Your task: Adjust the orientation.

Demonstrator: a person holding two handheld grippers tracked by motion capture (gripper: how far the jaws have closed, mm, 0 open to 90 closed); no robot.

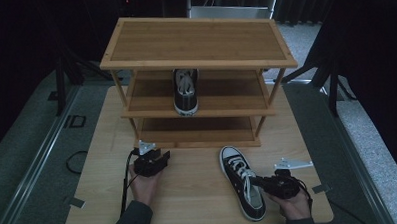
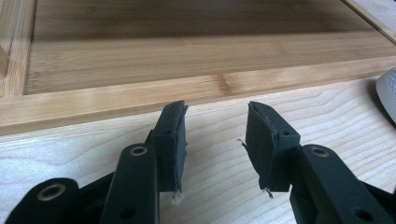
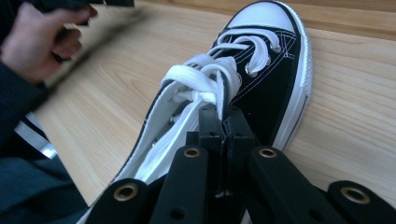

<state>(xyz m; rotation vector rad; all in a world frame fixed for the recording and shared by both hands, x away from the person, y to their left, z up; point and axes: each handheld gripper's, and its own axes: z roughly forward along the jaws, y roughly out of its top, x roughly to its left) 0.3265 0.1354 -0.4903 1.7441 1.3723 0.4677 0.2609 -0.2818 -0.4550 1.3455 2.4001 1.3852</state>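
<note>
On my left, the left gripper [image 1: 155, 161] sits low over the table [image 1: 199, 192], just short of the shoe rack [image 1: 196, 39], its fingers [image 2: 170, 144] apart with nothing between them. Bare table runs between it and the sneaker [image 1: 241, 183], so I have open room there; the near table edge lies close behind both hands. The rack's bottom shelf [image 2: 187, 60] stands right ahead of the left fingers, its front lip almost at their tips.

A second sneaker [image 1: 186, 92] stands on the middle shelf, its heel hidden under the top board. At the far right of the left gripper view a pale curved edge is cut off; I cannot tell what it is.

On my right, the right gripper [image 1: 263, 181] comes in from the side, fingers clamped together on the sneaker's side wall by the laces [image 3: 205, 77]. The sneaker lies flat on the table, toe toward the rack.
</note>
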